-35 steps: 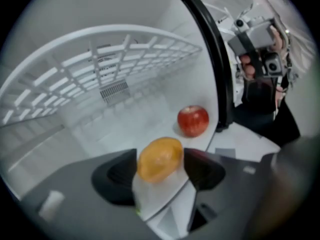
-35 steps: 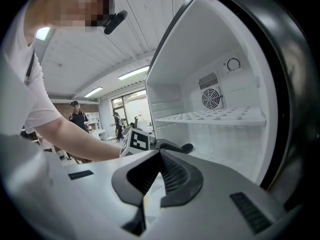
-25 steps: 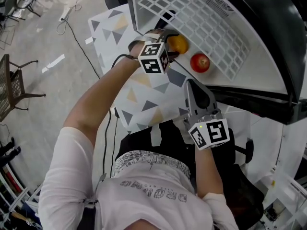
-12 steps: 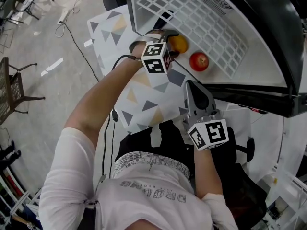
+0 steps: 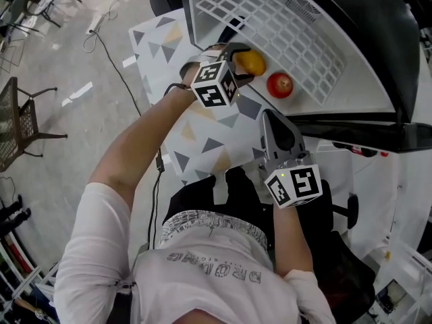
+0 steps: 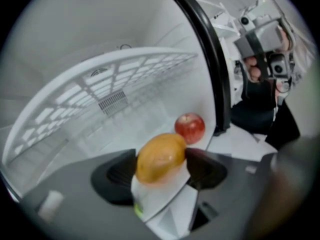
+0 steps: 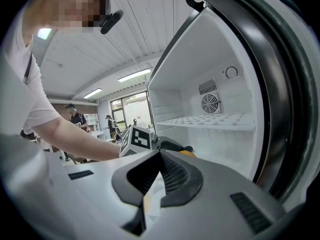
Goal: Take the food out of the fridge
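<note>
Underside of the smooth, oval, orange-yellow fruit [image 6: 161, 156] is hidden by my left hand-held gripper [image 6: 160, 170], clamped on it at the fridge [image 6: 75, 44] mouth; I cannot tell its kind. A red apple [image 6: 190, 127] lies deeper inside the fridge. My right hand-held gripper [image 7: 159, 156], outside the fridge, has jaws together.

The fruit [image 6: 160, 159] sits between the left gripper's [image 5: 241, 63] jaws in the fridge [image 5: 354, 106]. The apple [image 5: 280, 85] lies just right, below the shelf [image 5: 270, 25].
</note>
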A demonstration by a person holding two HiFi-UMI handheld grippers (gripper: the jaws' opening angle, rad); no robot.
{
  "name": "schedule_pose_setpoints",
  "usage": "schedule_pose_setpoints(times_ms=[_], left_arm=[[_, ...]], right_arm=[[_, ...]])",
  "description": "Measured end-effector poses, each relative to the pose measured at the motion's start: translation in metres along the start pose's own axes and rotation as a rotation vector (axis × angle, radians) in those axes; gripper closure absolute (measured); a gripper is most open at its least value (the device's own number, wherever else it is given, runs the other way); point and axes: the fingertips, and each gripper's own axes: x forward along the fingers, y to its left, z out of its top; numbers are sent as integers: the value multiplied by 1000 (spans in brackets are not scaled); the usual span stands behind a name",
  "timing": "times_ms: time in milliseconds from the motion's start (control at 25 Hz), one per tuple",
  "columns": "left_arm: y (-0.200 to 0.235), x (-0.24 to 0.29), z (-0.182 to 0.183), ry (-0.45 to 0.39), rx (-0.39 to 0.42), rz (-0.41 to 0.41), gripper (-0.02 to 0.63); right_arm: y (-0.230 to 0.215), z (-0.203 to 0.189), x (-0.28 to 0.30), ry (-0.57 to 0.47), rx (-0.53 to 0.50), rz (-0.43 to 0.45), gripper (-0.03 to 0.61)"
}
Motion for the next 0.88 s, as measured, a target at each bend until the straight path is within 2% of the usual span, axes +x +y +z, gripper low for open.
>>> schedule_pose_setpoints(times_ms=[320,880], left_arm=[[-5,-42,15,-2,-49,33,295],[5,-121,56,-79,-203,176,295]], right_arm=[[9,25,-15,-19,-15,27,587],[15,62,-32,-53,-43,74,587]])
